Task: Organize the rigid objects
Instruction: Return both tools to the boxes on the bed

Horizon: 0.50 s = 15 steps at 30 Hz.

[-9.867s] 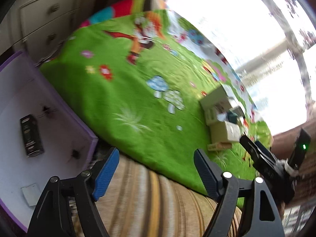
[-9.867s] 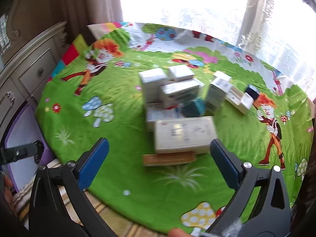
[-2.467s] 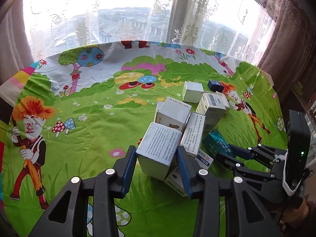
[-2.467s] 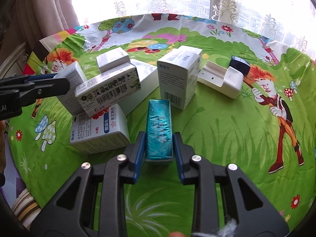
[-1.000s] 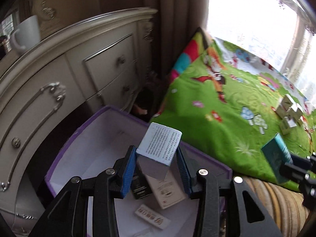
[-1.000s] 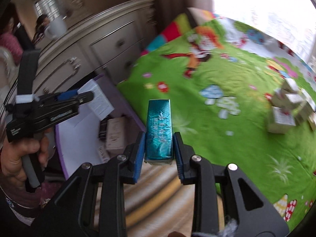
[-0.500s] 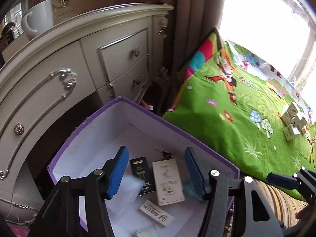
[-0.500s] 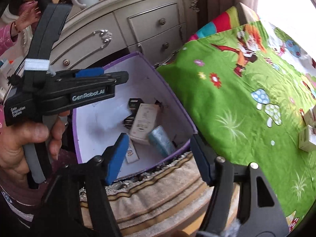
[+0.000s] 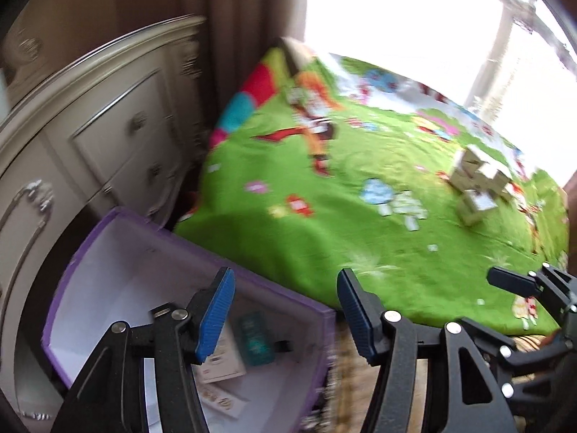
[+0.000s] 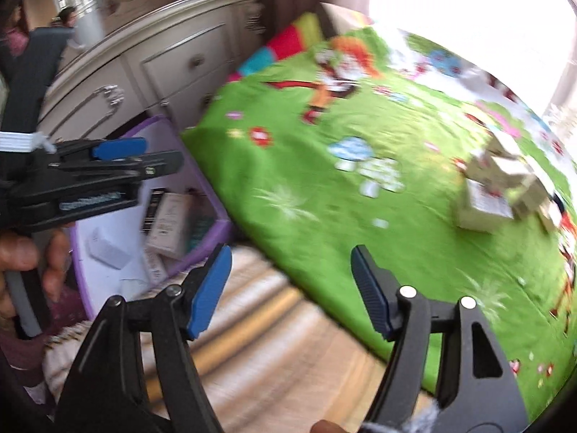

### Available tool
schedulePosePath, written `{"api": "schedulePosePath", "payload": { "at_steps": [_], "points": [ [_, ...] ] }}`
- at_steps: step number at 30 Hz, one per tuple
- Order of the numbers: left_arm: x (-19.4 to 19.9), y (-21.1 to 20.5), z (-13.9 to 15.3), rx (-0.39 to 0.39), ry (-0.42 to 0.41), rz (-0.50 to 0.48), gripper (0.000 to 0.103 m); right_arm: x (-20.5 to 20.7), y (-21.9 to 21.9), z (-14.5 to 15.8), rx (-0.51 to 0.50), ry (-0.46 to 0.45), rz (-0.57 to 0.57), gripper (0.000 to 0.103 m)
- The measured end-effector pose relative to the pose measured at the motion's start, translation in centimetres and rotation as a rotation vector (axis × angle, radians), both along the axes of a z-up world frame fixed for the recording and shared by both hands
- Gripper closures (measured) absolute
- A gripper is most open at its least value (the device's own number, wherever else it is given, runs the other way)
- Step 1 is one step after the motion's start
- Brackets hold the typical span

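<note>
Both claws gape with nothing between them, jaws having just opened: the left claw point(image 9: 285, 310) above the purple box point(image 9: 90, 249), the right claw point(image 10: 290, 288) beside it. Beneath the left claw lies the teal box point(image 9: 256, 337), flat, long axis pointing away. Beyond, remaining cartons point(image 9: 479, 184) cluster on the green blanket point(image 9: 324, 245).

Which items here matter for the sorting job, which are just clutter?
Job:
purple bin
teal box in the bin
boxes on the mat
left gripper, open, empty
right gripper, open, empty

Clutter:
dresser
curtain
green mat
</note>
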<state>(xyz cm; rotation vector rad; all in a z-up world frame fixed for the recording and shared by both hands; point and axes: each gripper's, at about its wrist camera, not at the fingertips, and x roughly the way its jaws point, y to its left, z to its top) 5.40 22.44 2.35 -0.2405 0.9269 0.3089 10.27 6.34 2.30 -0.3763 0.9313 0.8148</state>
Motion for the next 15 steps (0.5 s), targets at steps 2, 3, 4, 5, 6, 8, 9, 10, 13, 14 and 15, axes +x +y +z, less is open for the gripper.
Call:
{"api": "schedulePosePath", "payload": {
  "at_steps": [2,3,4,5,6,8,9,10,13,14,15],
  "points": [
    [1.2,-1.5,0.4,-0.006,-0.003,-0.046,0.043,1.3,-1.9,-0.1,-0.006,-0.008,-0.052,0.03],
    [1.7,-2.2,0.6,-0.006,-0.005,-0.068,0.043,2.0,-2.8,-0.2,-0.008,-0.01,-0.076,0.03],
    [2.4,-3.2,0.8,-0.009,-0.009,-0.098,0.043,2.6,-3.4,-0.3,-0.008,-0.01,-0.095,0.029],
    [2.9,-3.9,1.0,-0.012,-0.011,-0.117,0.043,3.3,-4.3,-0.3,-0.006,-0.01,-0.121,0.029],
    [3.5,-4.8,1.1,-0.016,-0.01,-0.141,0.043,3.9,-5.2,-0.4,-0.004,-0.011,-0.146,0.029],
    [4.6,-6.3,1.4,-0.016,-0.011,-0.186,0.043,5.1,-6.9,-0.4,-0.002,-0.015,-0.197,0.029],
    [5.2,-7.0,1.5,-0.019,-0.012,-0.207,0.043,5.6,-7.5,-0.4,0.0,-0.017,-0.219,0.028],
    [6.0,-7.9,1.5,-0.022,-0.009,-0.233,0.043,6.4,-8.5,-0.4,0.002,-0.022,-0.251,0.027],
    [7.9,-10.0,1.6,-0.018,-0.005,-0.295,0.043,7.9,-10.9,-0.4,0.01,-0.035,-0.325,0.025],
    [8.4,-10.6,1.6,-0.02,-0.007,-0.313,0.043,8.4,-11.7,-0.3,0.014,-0.034,-0.346,0.024],
    [8.9,-11.1,1.7,-0.023,-0.009,-0.328,0.043,8.8,-12.3,-0.4,0.018,-0.032,-0.362,0.024]
  ]
}}
